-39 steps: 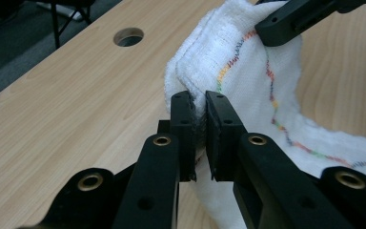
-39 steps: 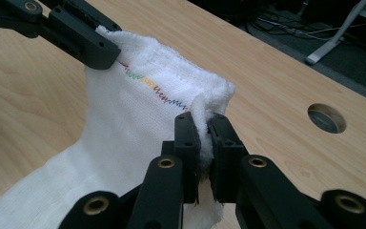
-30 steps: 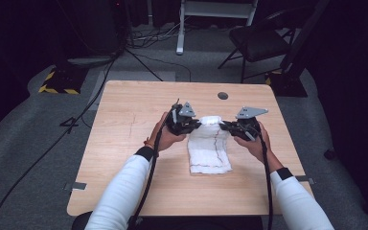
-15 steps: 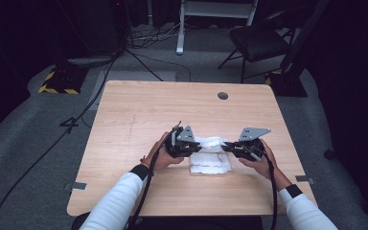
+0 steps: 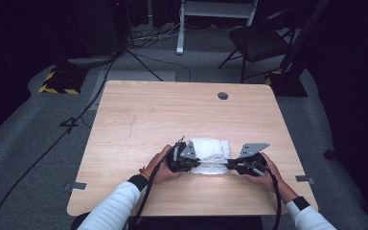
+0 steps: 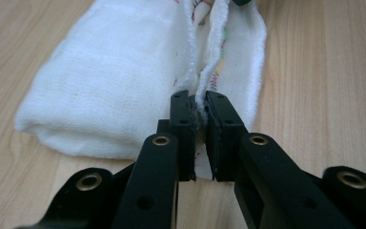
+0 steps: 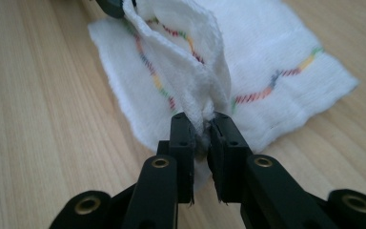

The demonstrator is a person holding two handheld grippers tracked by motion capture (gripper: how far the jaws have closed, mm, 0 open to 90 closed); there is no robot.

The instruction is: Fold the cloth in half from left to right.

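A white cloth (image 5: 212, 149) with a coloured stitched line lies folded on the wooden table (image 5: 172, 110), near its front edge. My left gripper (image 5: 197, 165) is at the cloth's left end, shut on a raised edge of the cloth (image 6: 114, 86); the pads (image 6: 183, 112) pinch it. My right gripper (image 5: 228, 166) is at the right end. Its jaws have just been opening a little, but the doubled edge of the cloth (image 7: 276, 57) is still caught between the tips of my right gripper (image 7: 204, 121). Both grippers sit low over the table.
A round cable hole (image 5: 223, 95) lies in the table's far right part. Beyond the table are a dark chair (image 5: 258, 40), floor cables (image 5: 100, 86) and a yellow-and-black striped block (image 5: 57, 81). Bare tabletop spreads beyond and to both sides of the cloth.
Both hands came toward the near edge and down, drawing the cloth's held edge over itself. The cloth, long before, now lies as a shorter folded bundle.
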